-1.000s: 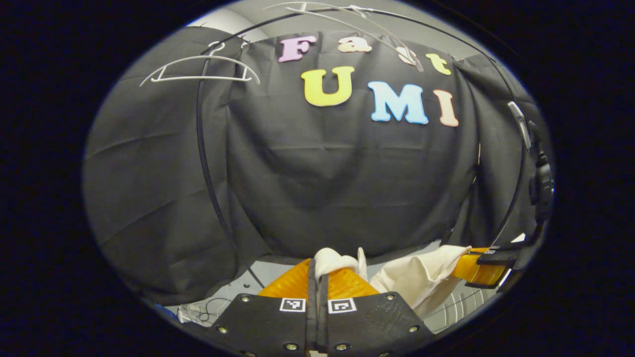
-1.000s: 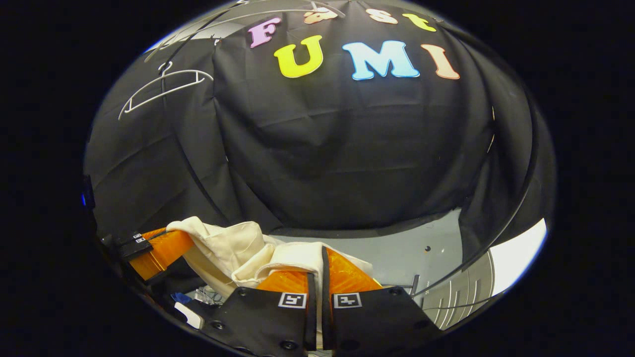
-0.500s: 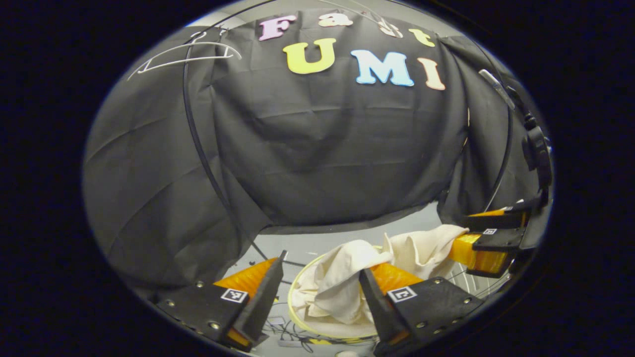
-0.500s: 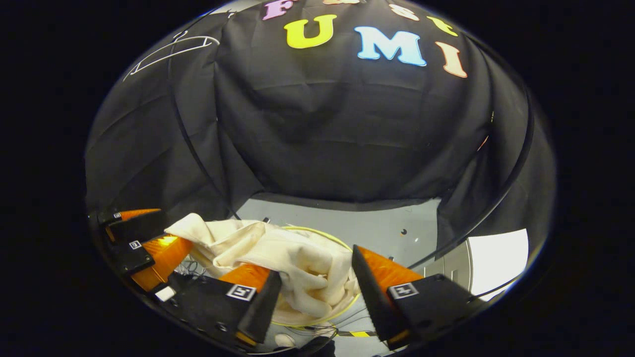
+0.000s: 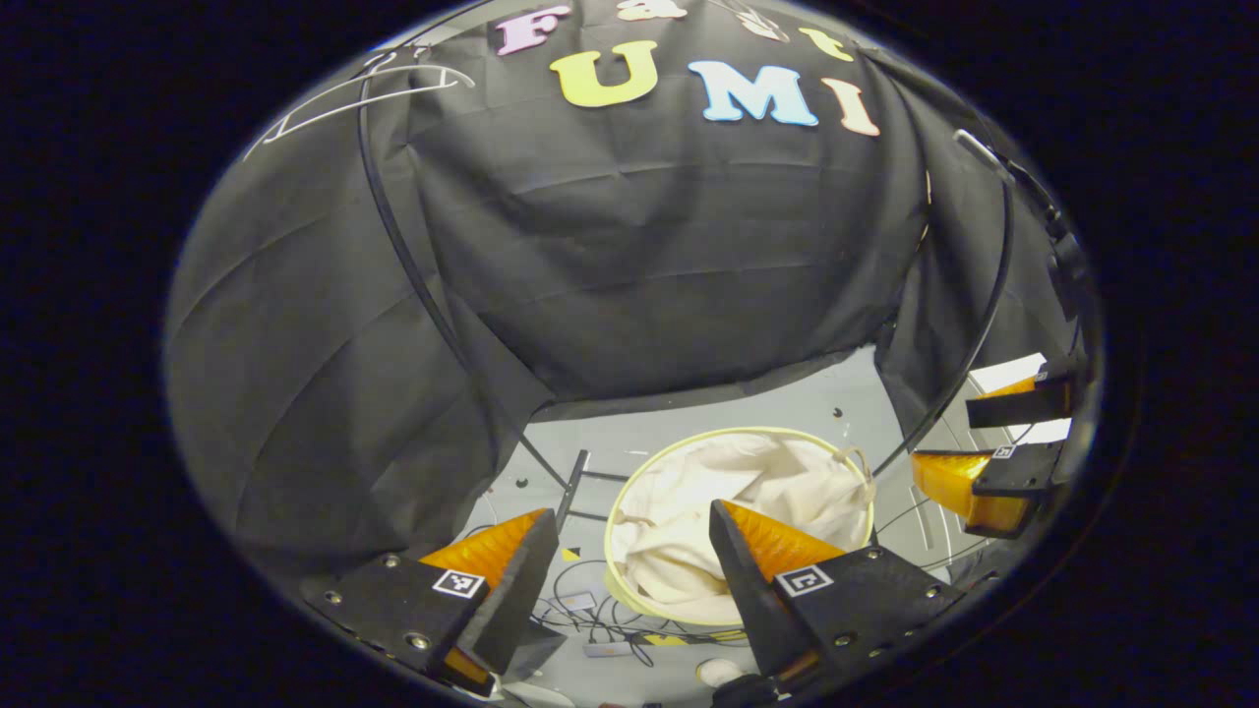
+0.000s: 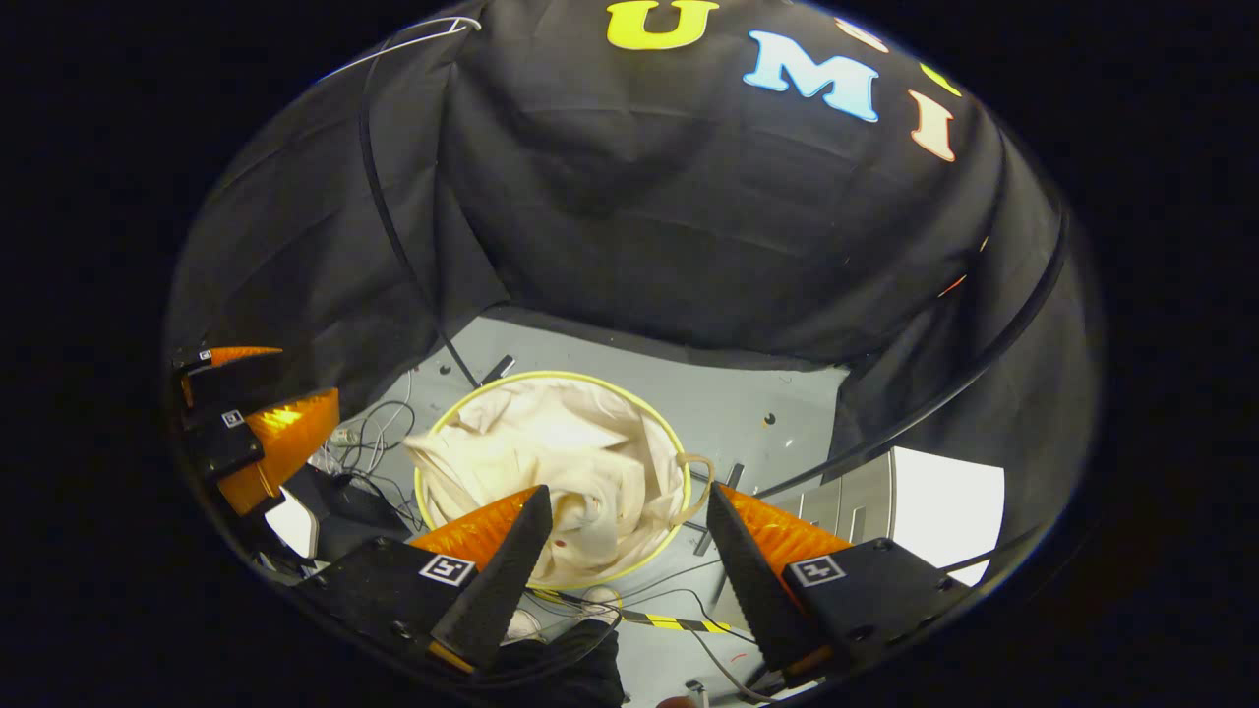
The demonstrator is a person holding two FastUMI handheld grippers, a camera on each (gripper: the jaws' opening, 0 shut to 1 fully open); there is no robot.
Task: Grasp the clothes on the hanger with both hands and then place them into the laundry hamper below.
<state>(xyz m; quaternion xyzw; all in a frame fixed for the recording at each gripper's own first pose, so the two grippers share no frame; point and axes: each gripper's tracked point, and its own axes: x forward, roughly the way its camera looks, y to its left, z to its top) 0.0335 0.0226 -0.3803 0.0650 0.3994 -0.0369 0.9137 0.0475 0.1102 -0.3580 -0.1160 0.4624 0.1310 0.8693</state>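
Looking at both views: drop is done. Cream garment [image 5: 733, 497] now lies bunched inside the laundry hamper [image 5: 629, 492], against its near rim in the left gripper view; one fold laps the hamper's left rim in the right gripper view.

Change since 1 s ago: both grippers were clamped on the cloth above the hamper, then spread at 0.5 s ago with fabric still draped between them. Now left gripper [image 5: 629, 565] and right gripper [image 6: 629, 546] are both released, fingers wide apart, nothing between them, hovering above the hamper on the grey floor [image 6: 777, 403].

White hanger [image 5: 364, 88] hangs bare at the upper left of the booth wall.

Judgement: task essentially complete; only the fold over the rim may need tucking in.
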